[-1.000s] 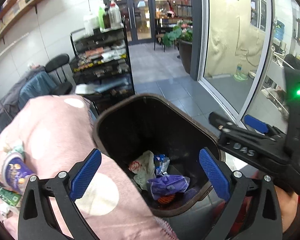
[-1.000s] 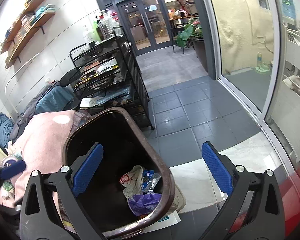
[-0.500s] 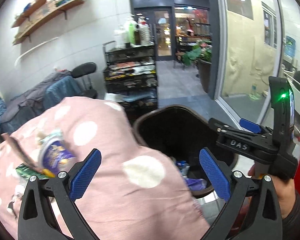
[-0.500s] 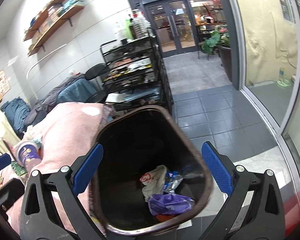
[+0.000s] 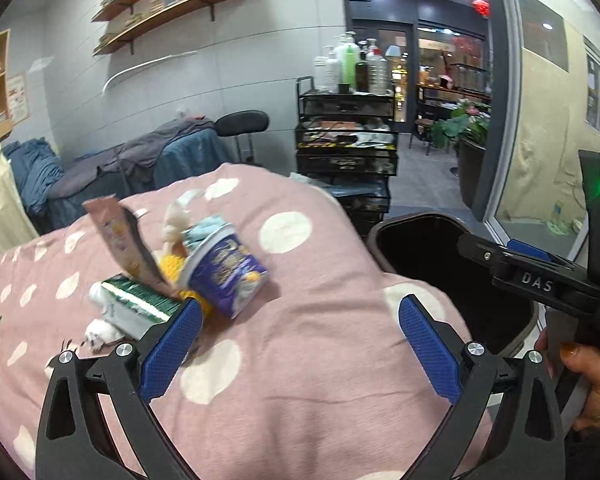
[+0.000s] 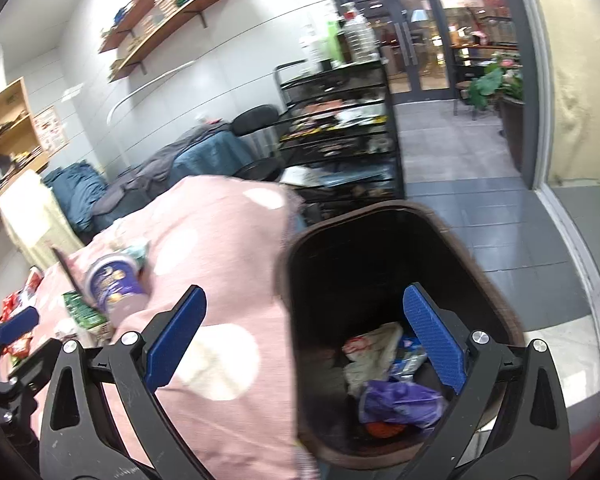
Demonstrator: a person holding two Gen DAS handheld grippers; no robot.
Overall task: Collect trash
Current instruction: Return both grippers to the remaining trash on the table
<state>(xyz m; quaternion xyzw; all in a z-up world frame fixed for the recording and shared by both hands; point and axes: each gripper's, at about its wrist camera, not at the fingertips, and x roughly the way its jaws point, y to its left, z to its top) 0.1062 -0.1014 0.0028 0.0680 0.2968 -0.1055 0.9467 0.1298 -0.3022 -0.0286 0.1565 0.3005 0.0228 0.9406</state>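
Note:
A purple paper cup (image 5: 226,270) lies tipped on the pink dotted blanket (image 5: 308,380), beside a green packet (image 5: 140,306) and a brown pouch (image 5: 120,240). My left gripper (image 5: 300,350) is open and empty, just right of and below that pile. A dark bin (image 6: 384,260) stands at the blanket's right edge, holding a white wrapper (image 6: 370,354) and a purple wrapper (image 6: 400,402). My right gripper (image 6: 304,340) is open and empty over the bin's left rim; it also shows in the left wrist view (image 5: 528,276). The cup shows in the right wrist view (image 6: 112,282) too.
A black wire rack (image 5: 346,152) with bottles on top stands behind the blanket. Red snack wrappers (image 6: 18,346) lie at the blanket's far left. A chair draped with blue and grey cloth (image 5: 172,156) is at the back. Tiled floor (image 6: 460,168) runs to glass doors.
Both views have swung left, away from the bin and over the blanket. The cup and packets have come from the left edge toward the middle of the left wrist view. Both grippers stay open.

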